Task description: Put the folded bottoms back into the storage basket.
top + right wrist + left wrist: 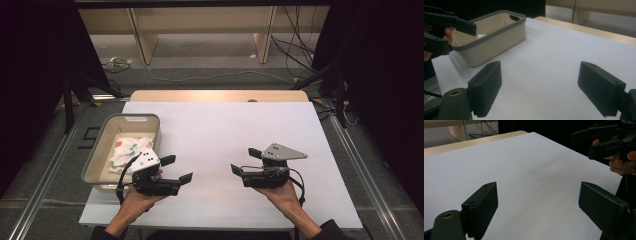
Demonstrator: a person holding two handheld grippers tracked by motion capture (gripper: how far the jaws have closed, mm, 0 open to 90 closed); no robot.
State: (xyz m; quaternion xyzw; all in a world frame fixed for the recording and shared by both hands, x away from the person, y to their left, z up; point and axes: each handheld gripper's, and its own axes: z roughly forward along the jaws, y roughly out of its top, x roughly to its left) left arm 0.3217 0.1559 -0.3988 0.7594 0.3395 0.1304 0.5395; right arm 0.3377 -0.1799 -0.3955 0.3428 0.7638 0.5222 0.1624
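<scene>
White sheeting (225, 135) is spread over most of a wooden table (220, 95), with dark curtains on both sides and loose cables on the floor behind, so the room's edges are pretty much lost in black. Near the left edge a beige bin (100, 150) with a grey rim is set on the sheet, and a white cloth with coloured spots (129, 150) is seen lying inside it, partly hidden behind the left gripper's grey plate. The left gripper (177, 169) is held just beside the bin's near right corner, jaws spread wide with nothing between them; in its own view only bare sheet is framed between the jaws. The right gripper (243, 161) is held well apart from it over the right half of the sheet, also spread and empty. In the right gripper view the bin's inside is mostly blocked by its wall, and the cloth can barely be made out there.
</scene>
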